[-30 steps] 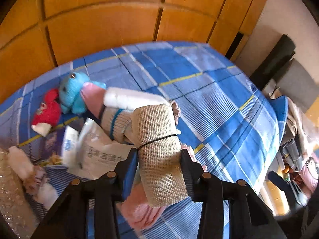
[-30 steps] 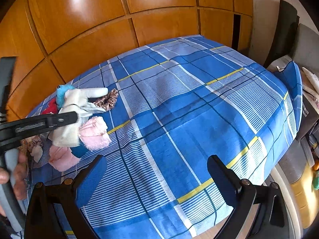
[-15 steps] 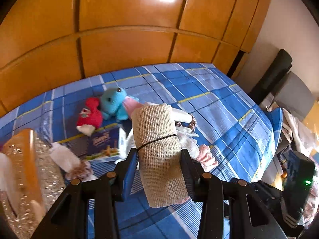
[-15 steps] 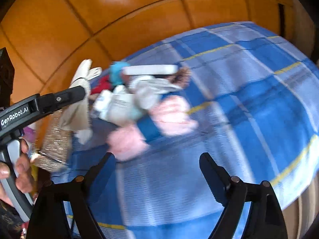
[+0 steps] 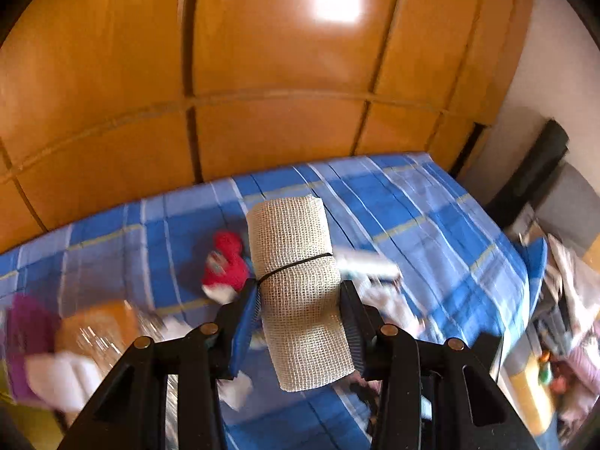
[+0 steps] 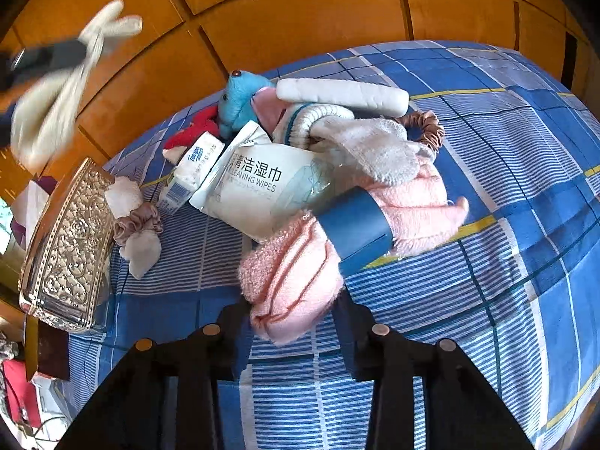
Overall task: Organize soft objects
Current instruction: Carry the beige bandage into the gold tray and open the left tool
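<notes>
My left gripper is shut on a beige bandage roll bound with a black band, held up above the blue plaid bed. In the right wrist view it appears blurred at top left, with the roll. My right gripper has its jaws closed around the near end of a pink towel bundle with a blue paper band. Behind lie a wipes pack, white socks, a blue plush and a red plush.
An ornate silver tissue box stands at the bed's left edge, with scrunchies beside it. A tissue packet and a white roll lie in the pile. Wooden panels back the bed.
My left gripper rose and swung left with the bandage roll. My right gripper moved in to the pile and closed from wide open onto the pink towel bundle.
</notes>
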`<control>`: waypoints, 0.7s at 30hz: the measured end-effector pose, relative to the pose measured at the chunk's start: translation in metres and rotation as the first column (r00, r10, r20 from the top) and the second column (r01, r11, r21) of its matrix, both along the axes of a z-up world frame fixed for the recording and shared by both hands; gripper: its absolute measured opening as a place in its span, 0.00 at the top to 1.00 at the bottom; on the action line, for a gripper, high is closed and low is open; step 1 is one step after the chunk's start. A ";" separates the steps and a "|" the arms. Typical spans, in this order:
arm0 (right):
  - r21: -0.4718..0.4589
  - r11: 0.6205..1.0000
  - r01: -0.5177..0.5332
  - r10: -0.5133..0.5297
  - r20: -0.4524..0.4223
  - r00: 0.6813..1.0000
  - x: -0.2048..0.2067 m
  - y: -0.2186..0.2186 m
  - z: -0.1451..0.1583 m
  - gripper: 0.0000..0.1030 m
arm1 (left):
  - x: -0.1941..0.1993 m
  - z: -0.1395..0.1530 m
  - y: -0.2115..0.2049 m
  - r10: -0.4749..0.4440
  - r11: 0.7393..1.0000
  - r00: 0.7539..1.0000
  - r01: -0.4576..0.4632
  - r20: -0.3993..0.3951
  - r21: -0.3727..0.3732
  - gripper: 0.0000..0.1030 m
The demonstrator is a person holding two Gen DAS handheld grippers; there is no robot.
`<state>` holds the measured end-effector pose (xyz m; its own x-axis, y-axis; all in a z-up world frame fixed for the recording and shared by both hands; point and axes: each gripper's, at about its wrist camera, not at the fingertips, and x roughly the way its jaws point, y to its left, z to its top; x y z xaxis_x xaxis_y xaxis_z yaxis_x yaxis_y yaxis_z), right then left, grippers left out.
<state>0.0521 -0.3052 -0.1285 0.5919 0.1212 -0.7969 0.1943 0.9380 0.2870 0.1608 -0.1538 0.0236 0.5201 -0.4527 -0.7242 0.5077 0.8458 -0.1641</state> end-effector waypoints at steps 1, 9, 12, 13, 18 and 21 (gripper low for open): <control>-0.003 1.000 -0.005 0.005 0.004 1.000 -0.002 -0.001 0.000 0.63 | 0.009 0.005 0.005 0.018 1.000 1.000 -0.018 -0.001 -0.002 0.58; -0.043 0.999 -0.023 0.024 0.026 0.999 -0.012 0.002 -0.003 0.63 | 0.055 0.063 0.097 0.239 0.971 0.969 -0.237 0.066 -0.033 0.58; -0.082 0.996 -0.030 0.033 0.039 0.999 -0.015 0.008 -0.003 0.63 | 0.059 0.074 0.147 0.328 0.945 0.940 -0.327 0.093 -0.029 0.58; -0.084 0.996 -0.027 0.031 0.042 0.999 -0.015 0.008 -0.003 0.63 | 0.060 0.075 0.165 0.361 0.933 0.928 -0.360 0.097 -0.027 0.58; -0.093 0.995 -0.022 0.025 0.039 0.999 -0.015 0.009 -0.002 0.63 | 0.050 0.061 0.267 0.541 0.841 0.838 -0.540 0.077 -0.034 0.58; -0.113 0.993 -0.021 0.026 0.037 0.999 -0.013 0.013 -0.002 0.63 | 0.033 0.033 0.316 0.615 0.789 0.788 -0.615 0.034 -0.021 0.58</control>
<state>0.0395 -0.2919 -0.1306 0.6202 0.0466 -0.7831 0.1626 0.9689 0.1864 0.1943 0.1620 0.0564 0.7167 -0.0345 -0.6965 -0.1133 0.9797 -0.1651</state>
